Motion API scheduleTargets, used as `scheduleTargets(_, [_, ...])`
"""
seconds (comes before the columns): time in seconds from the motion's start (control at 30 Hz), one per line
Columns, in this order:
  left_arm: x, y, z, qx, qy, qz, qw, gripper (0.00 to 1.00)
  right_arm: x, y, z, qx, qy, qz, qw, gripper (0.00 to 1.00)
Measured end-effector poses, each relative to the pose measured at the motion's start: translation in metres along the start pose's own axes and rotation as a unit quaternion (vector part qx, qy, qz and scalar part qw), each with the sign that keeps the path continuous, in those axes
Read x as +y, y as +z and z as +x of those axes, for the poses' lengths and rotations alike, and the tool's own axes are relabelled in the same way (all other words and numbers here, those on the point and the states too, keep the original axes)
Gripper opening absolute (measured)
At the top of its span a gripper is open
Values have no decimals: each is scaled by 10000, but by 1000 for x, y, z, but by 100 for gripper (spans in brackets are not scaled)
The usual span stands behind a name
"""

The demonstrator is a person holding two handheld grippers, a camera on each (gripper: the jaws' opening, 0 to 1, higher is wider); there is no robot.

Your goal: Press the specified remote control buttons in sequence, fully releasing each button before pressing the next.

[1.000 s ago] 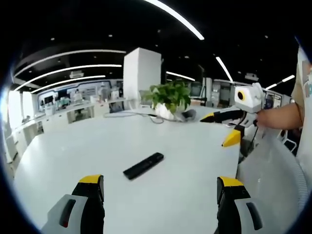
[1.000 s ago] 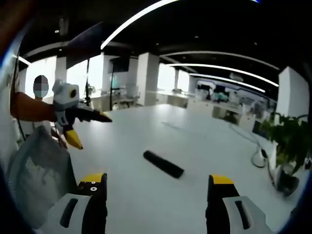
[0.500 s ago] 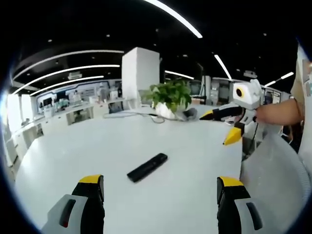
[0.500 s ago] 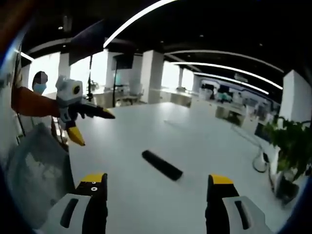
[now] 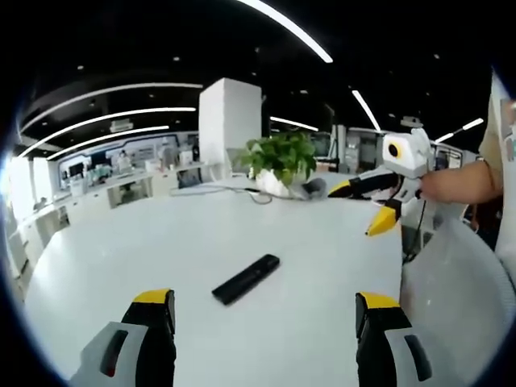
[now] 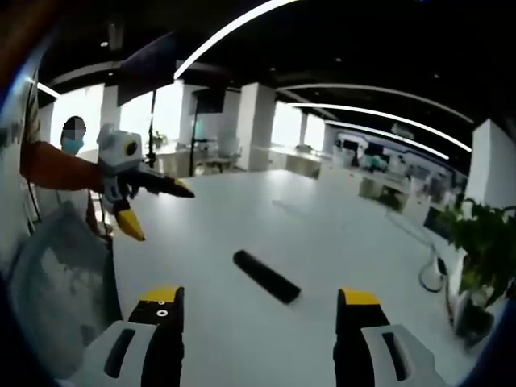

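Note:
A black remote control [image 5: 246,279] lies flat on the white table [image 5: 161,242], ahead of my left gripper [image 5: 266,310], whose jaws stand wide open and empty. In the right gripper view the same remote [image 6: 266,276] lies ahead of my right gripper [image 6: 260,305], also open and empty. My right gripper [image 5: 363,208] comes into the left gripper view from the right, held in the air above the table's edge, its yellow-tipped jaws apart. My left gripper [image 6: 153,210] enters the right gripper view from the left, likewise open, well short of the remote.
A potted green plant [image 5: 280,161] stands at the table's far side with a cable [image 5: 218,189] beside it; the plant [image 6: 480,242] is at the right in the right gripper view. A mesh chair back [image 6: 60,278] stands by the table edge. A person's sleeve [image 6: 56,171] holds the left gripper.
Both views have shifted slightly with the hands. The remote has not moved on the table. Both grippers stay open and clear of it.

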State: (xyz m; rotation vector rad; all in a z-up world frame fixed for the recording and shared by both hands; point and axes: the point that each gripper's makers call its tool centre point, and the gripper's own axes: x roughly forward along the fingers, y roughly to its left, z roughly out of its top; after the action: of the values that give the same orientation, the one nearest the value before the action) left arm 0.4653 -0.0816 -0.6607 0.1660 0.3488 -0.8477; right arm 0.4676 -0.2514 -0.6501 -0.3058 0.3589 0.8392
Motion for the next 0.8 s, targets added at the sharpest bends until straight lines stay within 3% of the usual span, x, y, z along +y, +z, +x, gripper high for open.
scheduleTargets(0.8, [10,6,14,126,-119,236,9996,97,-10,1,14,165,182,-272,9993,75])
